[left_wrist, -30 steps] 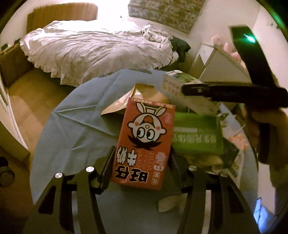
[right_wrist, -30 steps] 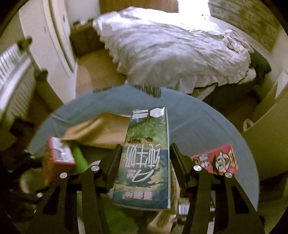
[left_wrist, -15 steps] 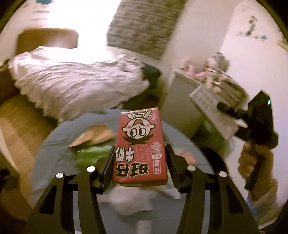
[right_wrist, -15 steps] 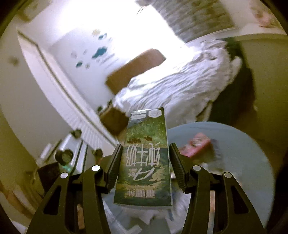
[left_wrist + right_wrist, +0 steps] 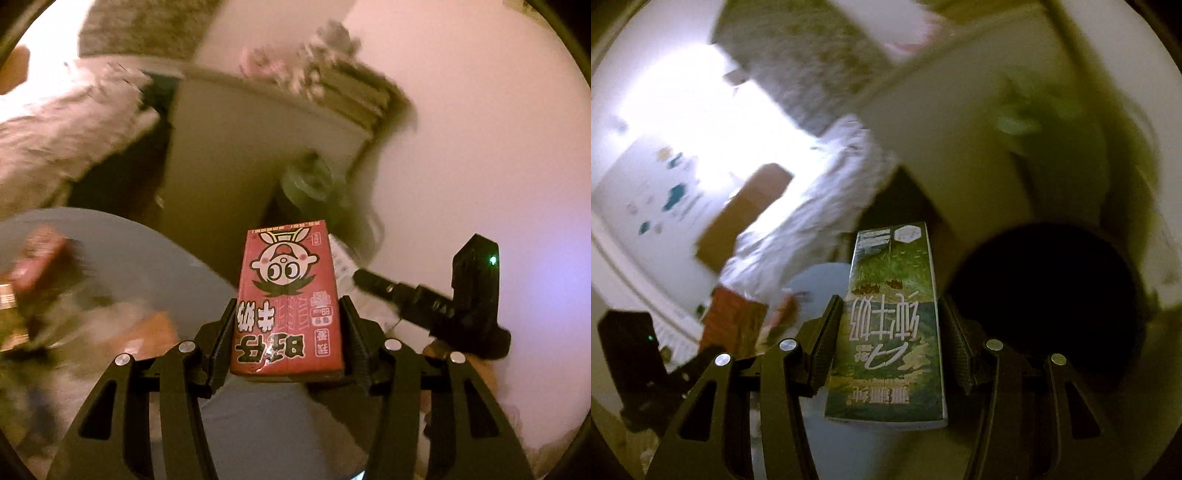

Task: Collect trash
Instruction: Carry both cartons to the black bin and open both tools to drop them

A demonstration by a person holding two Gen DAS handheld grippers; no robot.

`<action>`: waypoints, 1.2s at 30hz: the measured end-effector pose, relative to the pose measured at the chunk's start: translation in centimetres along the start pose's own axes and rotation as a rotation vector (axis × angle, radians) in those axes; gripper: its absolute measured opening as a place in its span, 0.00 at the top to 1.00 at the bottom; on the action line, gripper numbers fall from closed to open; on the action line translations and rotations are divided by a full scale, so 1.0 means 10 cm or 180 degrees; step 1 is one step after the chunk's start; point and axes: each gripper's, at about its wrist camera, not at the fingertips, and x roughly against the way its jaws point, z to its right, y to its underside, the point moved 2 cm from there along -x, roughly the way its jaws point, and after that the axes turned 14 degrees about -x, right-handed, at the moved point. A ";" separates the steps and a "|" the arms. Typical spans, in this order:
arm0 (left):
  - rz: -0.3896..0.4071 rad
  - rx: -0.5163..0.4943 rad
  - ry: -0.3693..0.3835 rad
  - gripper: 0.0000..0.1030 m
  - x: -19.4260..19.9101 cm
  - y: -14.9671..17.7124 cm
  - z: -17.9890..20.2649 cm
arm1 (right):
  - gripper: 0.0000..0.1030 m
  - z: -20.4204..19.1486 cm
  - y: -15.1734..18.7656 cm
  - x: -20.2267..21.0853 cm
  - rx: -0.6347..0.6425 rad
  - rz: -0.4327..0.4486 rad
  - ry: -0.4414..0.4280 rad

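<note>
**Left wrist view: both grippers loaded, each with one carton**

Left wrist view. The left gripper [image 5: 287,332] is clamped on a red carton [image 5: 290,295]. Both pads press against the carton's long sides. The printed face, with a cartoon head and large characters, is turned toward the camera and reads upside down. The carton's far end projects past the fingertips. Below and to the left lies the round grey-blue table [image 5: 147,266], with blurred litter on it, including a second red carton [image 5: 37,266] near the left edge. Beyond the table stands a pale cabinet [image 5: 240,147], with a bed [image 5: 62,122] at upper left. At right, the right gripper [image 5: 436,302] shows from the side against a white wall; its own load is mostly hidden behind the red carton.

Right wrist view. The right gripper [image 5: 886,339] is clamped on a tall green carton [image 5: 892,325]. The pads bear on both long sides, and the print reads upside down. The carton's far end extends well past the fingertips. Immediately right of the carton is a dark round opening [image 5: 1052,314]; blur prevents identifying it with certainty. The carton is beside this opening, not inside it. The table's [image 5: 823,280] edge appears just left of the carton. The bed [image 5: 812,206] and a brown headboard [image 5: 746,214] lie farther left. The left gripper's [image 5: 635,362] black body occupies the lower left corner.
</note>
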 end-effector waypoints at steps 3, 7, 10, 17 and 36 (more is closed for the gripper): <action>-0.0238 -0.0002 0.0151 0.49 -0.57 -0.05 0.11 | 0.49 0.34 0.04 -0.11 -0.0142 -0.0010 0.0158; -0.0497 -0.0067 0.0186 0.49 -1.00 -0.03 0.26 | 0.49 0.81 0.12 -0.26 -0.0329 -0.0063 0.0325; -0.0657 -0.0115 0.0187 0.49 -1.18 -0.02 0.27 | 0.49 1.05 0.13 -0.33 -0.0388 -0.0105 0.0388; -0.0920 -0.0178 0.0171 0.49 -1.51 -0.01 0.29 | 0.49 1.16 0.14 -0.45 -0.0395 -0.0174 0.0469; -0.0790 -0.0405 -0.0052 0.26 -1.28 0.07 0.28 | 0.28 0.95 0.03 -0.39 -0.0206 -0.0145 0.0632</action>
